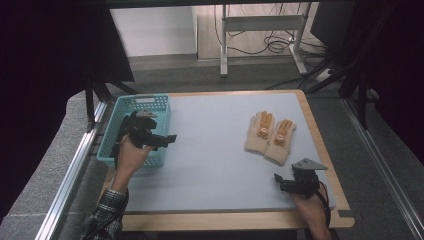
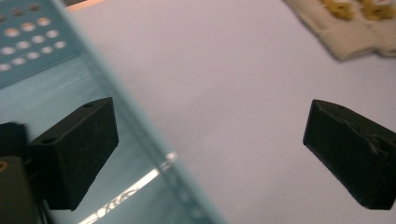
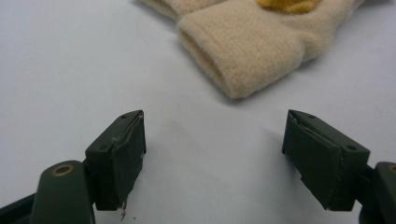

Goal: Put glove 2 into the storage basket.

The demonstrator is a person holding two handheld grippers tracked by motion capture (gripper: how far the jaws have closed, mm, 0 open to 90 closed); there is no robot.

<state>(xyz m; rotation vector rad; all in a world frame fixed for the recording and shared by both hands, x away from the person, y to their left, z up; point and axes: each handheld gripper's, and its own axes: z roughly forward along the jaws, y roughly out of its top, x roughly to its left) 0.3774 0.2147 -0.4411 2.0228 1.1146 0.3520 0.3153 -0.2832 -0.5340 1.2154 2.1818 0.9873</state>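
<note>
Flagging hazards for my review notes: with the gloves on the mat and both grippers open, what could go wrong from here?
1. The left gripper hangs open over the basket rim; swinging toward the gloves, a jaw could catch the rim and drag the basket.
2. The gloves lie touching, side by side; the right gripper, open just short of the nearer cuff, might pinch both or only one layer.
3. The right-hand glove lies near the mat edge; a push could slide it off.

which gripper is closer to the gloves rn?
Right. The right gripper sits open on the mat just short of the beige gloves, jaws pointing at a cuff. The left gripper is open over the teal basket rim, across the mat.
</note>
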